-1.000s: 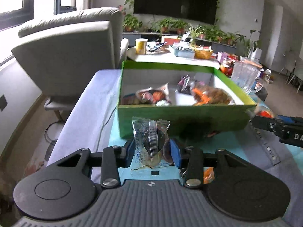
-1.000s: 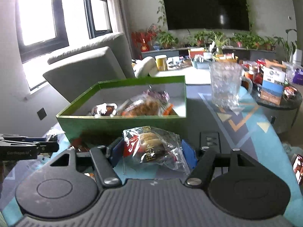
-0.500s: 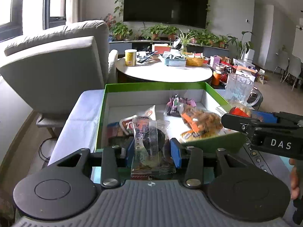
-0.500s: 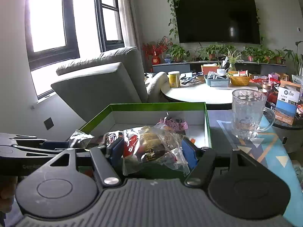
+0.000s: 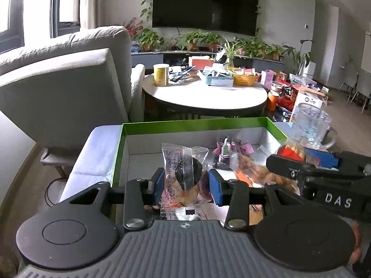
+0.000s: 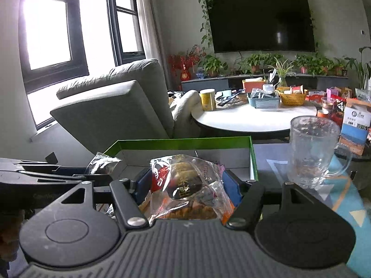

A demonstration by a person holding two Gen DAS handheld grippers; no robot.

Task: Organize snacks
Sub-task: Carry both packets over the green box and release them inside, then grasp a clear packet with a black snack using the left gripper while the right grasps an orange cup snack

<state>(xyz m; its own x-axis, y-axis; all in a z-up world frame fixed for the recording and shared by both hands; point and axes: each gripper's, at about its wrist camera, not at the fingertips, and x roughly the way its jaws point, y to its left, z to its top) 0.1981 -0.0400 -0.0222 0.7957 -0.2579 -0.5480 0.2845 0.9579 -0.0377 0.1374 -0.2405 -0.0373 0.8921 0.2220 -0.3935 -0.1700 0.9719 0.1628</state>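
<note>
My left gripper (image 5: 186, 183) is shut on a clear-wrapped dark round snack (image 5: 184, 173) and holds it over the near left part of the green box (image 5: 192, 123). My right gripper (image 6: 186, 185) is shut on a clear red-printed snack bag (image 6: 187, 180) and holds it over the same green box (image 6: 180, 143). The box holds several snacks, among them a purple packet (image 5: 228, 147) and an orange-brown bag (image 5: 252, 169). The right gripper also shows in the left wrist view (image 5: 301, 164), and the left gripper in the right wrist view (image 6: 69, 172).
A glass mug (image 6: 311, 147) stands right of the box on a patterned cloth (image 6: 354, 210). Behind the box are a grey armchair (image 5: 65, 88) and a round white table (image 5: 204, 92) with a yellow can (image 5: 160, 74) and baskets.
Both grippers have risen and moved forward with their snacks, from in front of the box's near wall to above its inside. Both stay shut.
</note>
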